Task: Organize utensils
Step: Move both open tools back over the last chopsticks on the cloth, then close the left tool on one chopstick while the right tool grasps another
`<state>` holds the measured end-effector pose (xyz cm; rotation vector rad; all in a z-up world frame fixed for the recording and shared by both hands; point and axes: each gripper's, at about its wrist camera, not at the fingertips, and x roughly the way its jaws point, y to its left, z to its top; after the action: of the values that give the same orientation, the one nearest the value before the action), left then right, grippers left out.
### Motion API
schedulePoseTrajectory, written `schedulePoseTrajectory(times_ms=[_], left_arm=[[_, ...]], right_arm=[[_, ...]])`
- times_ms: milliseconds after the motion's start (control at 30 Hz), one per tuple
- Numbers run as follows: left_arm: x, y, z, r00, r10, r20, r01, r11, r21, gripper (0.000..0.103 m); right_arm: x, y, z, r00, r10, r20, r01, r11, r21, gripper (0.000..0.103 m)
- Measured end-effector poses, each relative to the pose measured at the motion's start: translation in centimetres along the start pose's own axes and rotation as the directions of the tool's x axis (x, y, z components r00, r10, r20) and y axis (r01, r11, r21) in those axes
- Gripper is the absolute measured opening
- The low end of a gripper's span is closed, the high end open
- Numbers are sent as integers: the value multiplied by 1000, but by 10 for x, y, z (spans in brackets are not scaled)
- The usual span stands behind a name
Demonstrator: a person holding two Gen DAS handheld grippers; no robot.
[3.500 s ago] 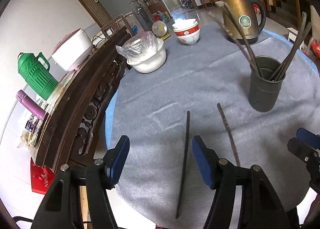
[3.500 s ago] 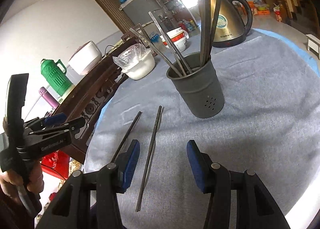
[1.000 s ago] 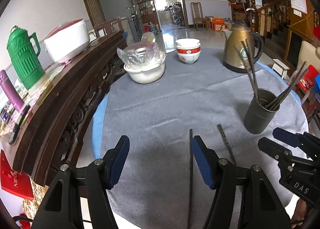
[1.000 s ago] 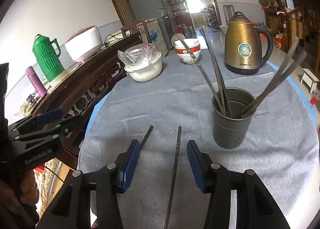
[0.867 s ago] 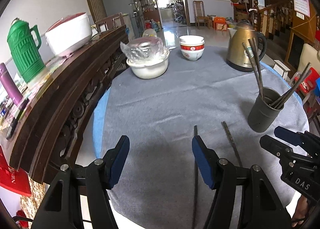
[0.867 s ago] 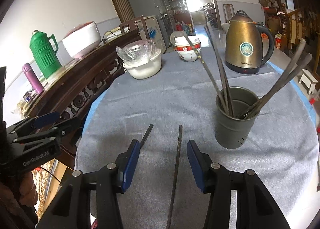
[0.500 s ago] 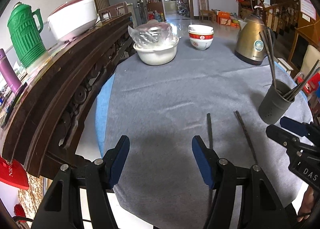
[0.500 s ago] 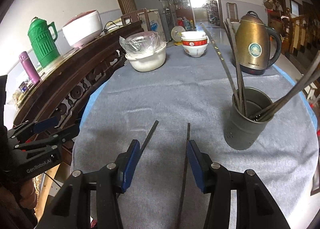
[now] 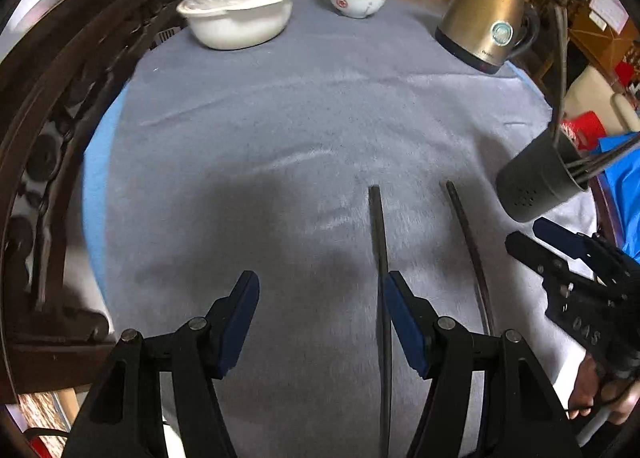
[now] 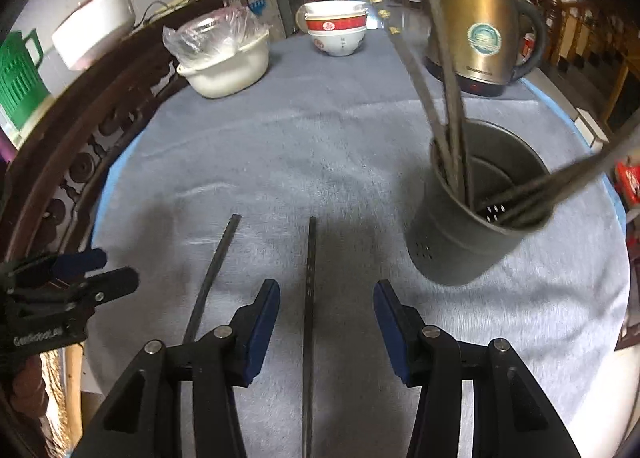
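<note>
Both claws have been brought lower and tilted further down toward the grey-covered table [image 9: 248, 129] than a second ago, so pick-up of the two loose chopsticks is judged imminent. In the right wrist view, the right claw [image 10: 326, 322] stands half open and empty, with the right chopstick [image 10: 310, 278] running up the frame centre between its pads. In the left wrist view, the left claw [image 9: 320, 322] gapes empty; the left chopstick [image 9: 379, 242] lies just inside its right pad. The utensil holder [image 10: 476, 225] stands at centre right.
</note>
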<state>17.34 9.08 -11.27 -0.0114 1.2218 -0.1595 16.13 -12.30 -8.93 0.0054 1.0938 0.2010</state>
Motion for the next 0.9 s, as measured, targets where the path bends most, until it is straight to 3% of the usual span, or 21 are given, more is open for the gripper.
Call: schedulePoseTrajectory(times_ms=[367,433,567,667,800,900], left_arm=[[25,3,16,998,-4,-56,4,1000,5,66],[24,7,17,998,-13,-60,14,1000,0,66],[24,15,21,996,-44,-73,43,999,-15,66],[23,15,24,995,-69,-75,68,998,-11,66],[32,7,31,990,-106,-98,107,994,2,52],[43,-3,37,981,-146,-129,148,989,7,48]], right_arm=[[53,12,26,995,-37,-90,30,996,-80,52],[62,15,29,992,-47,-115,38,996,-84,40],[79,12,28,985,-46,-167,36,998,-57,39],[77,10,25,988,-58,-141,50,997,-57,28],[71,0,19,989,-47,-142,42,998,-35,13],[68,-6,13,989,-40,-146,37,999,-22,11]])
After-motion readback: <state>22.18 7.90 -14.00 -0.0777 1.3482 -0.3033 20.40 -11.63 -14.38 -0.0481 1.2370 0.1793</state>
